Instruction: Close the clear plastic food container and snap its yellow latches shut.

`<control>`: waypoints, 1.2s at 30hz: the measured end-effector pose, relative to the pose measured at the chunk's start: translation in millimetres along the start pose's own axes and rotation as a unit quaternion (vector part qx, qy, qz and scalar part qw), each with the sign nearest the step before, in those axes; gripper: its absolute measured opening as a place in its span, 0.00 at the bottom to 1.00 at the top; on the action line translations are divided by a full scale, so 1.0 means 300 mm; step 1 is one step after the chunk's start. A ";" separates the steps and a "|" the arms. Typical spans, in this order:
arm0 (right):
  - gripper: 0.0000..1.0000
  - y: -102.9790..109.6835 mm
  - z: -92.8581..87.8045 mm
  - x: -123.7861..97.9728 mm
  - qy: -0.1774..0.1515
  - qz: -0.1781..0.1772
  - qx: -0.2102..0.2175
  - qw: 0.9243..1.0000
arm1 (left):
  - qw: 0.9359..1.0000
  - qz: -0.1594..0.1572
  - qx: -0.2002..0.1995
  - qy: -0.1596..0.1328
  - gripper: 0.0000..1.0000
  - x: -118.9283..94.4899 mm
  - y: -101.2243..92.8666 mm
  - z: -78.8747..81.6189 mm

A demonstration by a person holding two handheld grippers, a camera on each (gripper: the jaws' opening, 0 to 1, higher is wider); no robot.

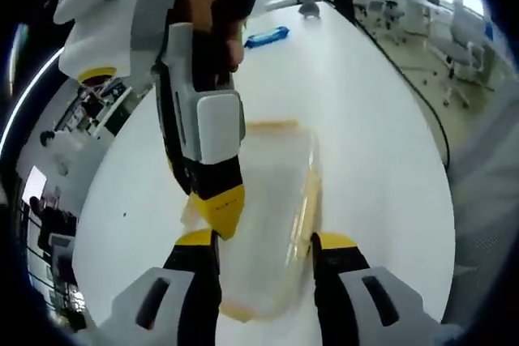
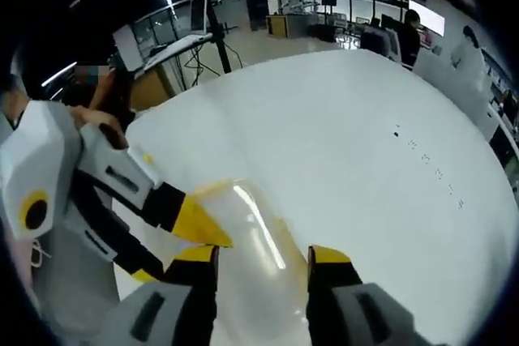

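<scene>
Left gripper view: the clear container (image 1: 272, 216) lies on the white table (image 1: 381, 143), between the spread jaws of the left gripper (image 1: 265, 245); the right gripper (image 1: 219, 208), its jaw state untellable there, touches its lid; right gripper view shows those jaws (image 2: 262, 255) spread.

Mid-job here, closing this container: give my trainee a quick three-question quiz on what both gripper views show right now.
1. True or false: the clear container sits on a white table.
2. In the left gripper view, which side does the other hand-held gripper enter from? A) upper left B) lower right C) bottom centre
3. Fill in: the jaw tips of the left hand-held gripper are coloured ____.

Key: 1 true. 2 A; its yellow tip rests at the container's edge. 3 yellow; the right hand-held gripper has them too, jaws apart on either side of the container.
</scene>
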State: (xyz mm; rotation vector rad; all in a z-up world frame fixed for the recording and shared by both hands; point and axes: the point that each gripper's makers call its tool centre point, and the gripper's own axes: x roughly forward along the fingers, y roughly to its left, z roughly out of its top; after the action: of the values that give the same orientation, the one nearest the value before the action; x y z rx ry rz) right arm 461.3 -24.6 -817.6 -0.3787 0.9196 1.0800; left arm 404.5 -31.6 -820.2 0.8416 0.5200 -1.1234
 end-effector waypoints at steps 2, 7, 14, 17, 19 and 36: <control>0.43 -0.001 0.001 -0.002 -0.002 -0.001 0.006 1.000 | 1.000 -0.003 -0.002 0.000 0.42 -0.001 0.003 0.000; 0.45 -0.011 -0.009 -0.010 -0.021 -0.008 0.028 0.999 | 0.999 -0.009 0.042 0.014 0.42 -0.002 0.002 -0.011; 0.53 0.008 -0.050 -0.077 -0.020 -0.004 0.013 1.000 | 0.996 -0.018 0.080 0.022 0.45 -0.006 -0.005 -0.014; 0.57 0.012 -0.062 -0.106 -0.018 -0.008 -0.003 1.000 | 0.996 -0.033 0.081 0.017 0.49 -0.011 -0.015 -0.015; 0.57 0.012 -0.064 -0.120 -0.021 -0.010 -0.007 1.000 | 0.997 -0.044 0.058 0.013 0.50 -0.019 -0.020 -0.014; 0.67 0.044 -0.164 -0.154 -0.008 -0.015 -0.047 0.999 | 0.997 -0.048 -0.056 -0.038 0.65 -0.069 0.109 -0.019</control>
State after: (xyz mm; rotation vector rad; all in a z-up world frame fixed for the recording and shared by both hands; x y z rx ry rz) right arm 419.8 -78.7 -807.9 -0.4595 0.8488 1.0987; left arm 427.5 -9.3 -797.8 0.6805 0.5588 -1.1985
